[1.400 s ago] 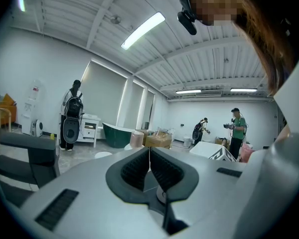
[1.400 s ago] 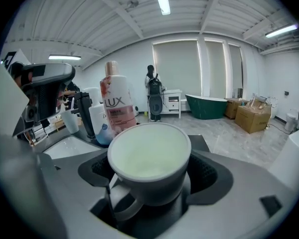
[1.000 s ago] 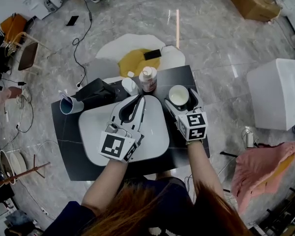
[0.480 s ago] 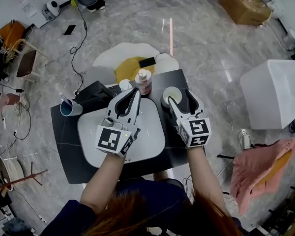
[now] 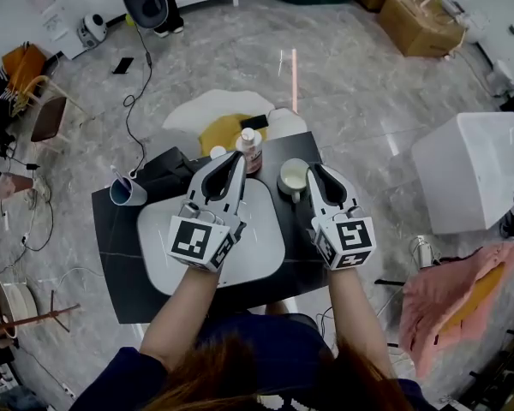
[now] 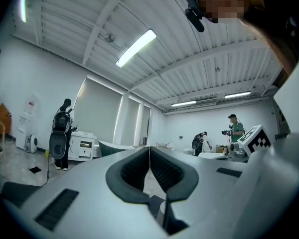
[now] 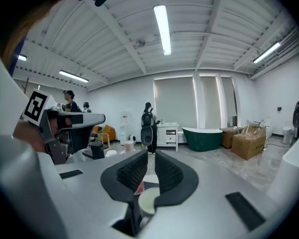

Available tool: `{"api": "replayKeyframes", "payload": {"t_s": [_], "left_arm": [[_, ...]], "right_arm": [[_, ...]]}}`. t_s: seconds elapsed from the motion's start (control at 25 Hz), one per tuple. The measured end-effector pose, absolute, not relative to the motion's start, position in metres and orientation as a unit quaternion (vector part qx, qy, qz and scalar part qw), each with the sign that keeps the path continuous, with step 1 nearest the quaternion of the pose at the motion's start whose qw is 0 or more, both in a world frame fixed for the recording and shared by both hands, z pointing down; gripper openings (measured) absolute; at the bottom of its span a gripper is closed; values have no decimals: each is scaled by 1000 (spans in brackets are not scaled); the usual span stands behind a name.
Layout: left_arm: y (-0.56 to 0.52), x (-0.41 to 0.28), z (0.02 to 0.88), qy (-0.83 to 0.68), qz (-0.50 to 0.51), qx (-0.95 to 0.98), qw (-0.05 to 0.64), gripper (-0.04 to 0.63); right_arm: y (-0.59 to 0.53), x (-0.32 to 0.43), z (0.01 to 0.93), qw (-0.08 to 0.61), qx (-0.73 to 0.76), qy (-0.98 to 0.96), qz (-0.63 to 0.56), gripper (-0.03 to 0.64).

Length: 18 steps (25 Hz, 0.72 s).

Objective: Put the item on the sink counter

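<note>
My right hand-held gripper (image 5: 316, 171) has just been closing to a narrow gap, with nothing between its jaws. The white cup (image 5: 291, 179) stands on the dark surface (image 5: 118, 248), right of the sink (image 5: 259, 245) and just beyond that gripper. My left hand-held gripper (image 5: 237, 157) is closed and empty.

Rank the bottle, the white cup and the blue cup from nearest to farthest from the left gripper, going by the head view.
1. Bottle: just right of the left gripper's tip, at the back of the counter.
2. White cup: farther right, on the dark top.
3. Blue cup: far left, at the corner.
</note>
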<state>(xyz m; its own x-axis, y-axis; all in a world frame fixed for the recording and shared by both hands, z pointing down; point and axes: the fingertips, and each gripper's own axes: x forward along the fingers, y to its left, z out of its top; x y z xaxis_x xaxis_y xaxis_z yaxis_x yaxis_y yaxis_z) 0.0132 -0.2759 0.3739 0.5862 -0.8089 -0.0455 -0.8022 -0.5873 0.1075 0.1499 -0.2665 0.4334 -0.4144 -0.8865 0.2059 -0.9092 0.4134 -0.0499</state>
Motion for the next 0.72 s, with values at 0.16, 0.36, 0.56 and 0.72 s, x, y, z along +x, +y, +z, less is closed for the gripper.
{"api": "replayKeyframes", "payload": {"t_s": [0.16,0.36,0.56,0.72], "left_arm": [[-271,11,358,-456,-61,887,32,23],[-264,7,357,-455,-55,888,34,23],[-256,4,344,-457,-68,887,29,23],[-248,1,336,-458,-66,886,25,23]], "right_arm": [[-258,153,410,58,540,-837,66,20],[-247,150,389,46,537,-840,59,17],[-235,146,367,40,534,-843,44,17],[-226,147,348,25,535,-843,36,17]]}}
